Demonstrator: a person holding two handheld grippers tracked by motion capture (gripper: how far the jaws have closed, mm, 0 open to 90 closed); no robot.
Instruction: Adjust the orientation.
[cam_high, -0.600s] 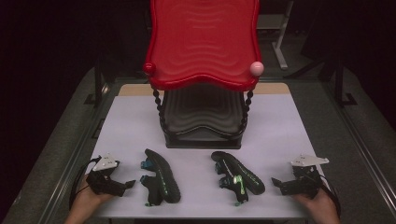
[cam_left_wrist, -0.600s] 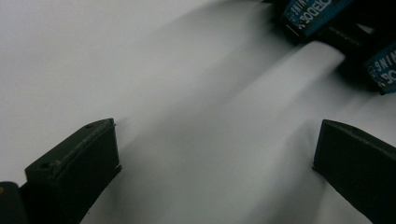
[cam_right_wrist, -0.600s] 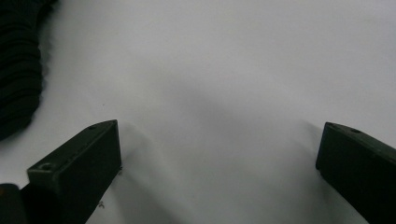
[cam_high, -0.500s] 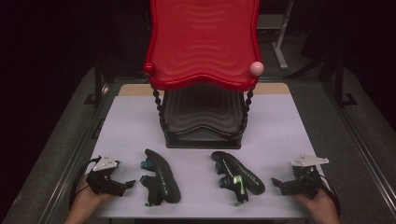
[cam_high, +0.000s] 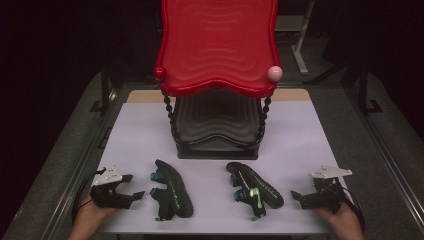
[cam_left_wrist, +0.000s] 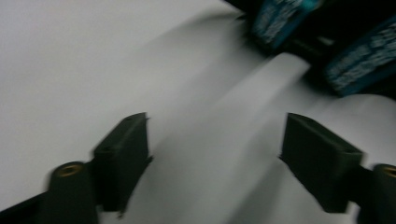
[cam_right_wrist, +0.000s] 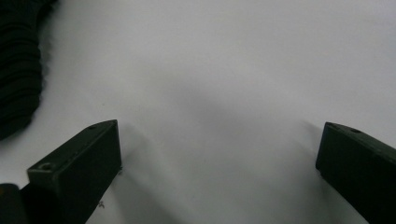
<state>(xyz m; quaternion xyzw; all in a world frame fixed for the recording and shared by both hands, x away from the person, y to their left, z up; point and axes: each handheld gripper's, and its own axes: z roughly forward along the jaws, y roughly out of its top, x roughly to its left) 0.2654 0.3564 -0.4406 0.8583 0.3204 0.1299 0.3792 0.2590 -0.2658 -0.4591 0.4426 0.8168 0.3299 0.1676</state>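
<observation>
Two black sandals lie on their sides on the white table (cam_high: 300, 140). The left sandal (cam_high: 172, 189) has teal straps, seen blurred as the teal straps (cam_left_wrist: 327, 51) in the left gripper view. The right sandal (cam_high: 255, 187) has a green strap; its ribbed sole (cam_right_wrist: 18, 70) shows in the right gripper view. My left gripper (cam_high: 134, 186) (cam_left_wrist: 215, 149) is open just left of the left sandal. Just right of the right sandal, my right gripper (cam_high: 298, 198) (cam_right_wrist: 219, 154) is open. Both sit low over the table with nothing between the jaws.
A two-tier rack stands at the table's middle back: a red wavy top shelf (cam_high: 217, 45) over a black lower shelf (cam_high: 217, 125). A pink ball (cam_high: 274, 73) and a red ball (cam_high: 159, 73) cap its front corners. Dark floor surrounds the table.
Hardly anything differs in the high view; both hands and both sandals stay where they were. The blur in the left gripper view suggests a slight motion of that hand.
</observation>
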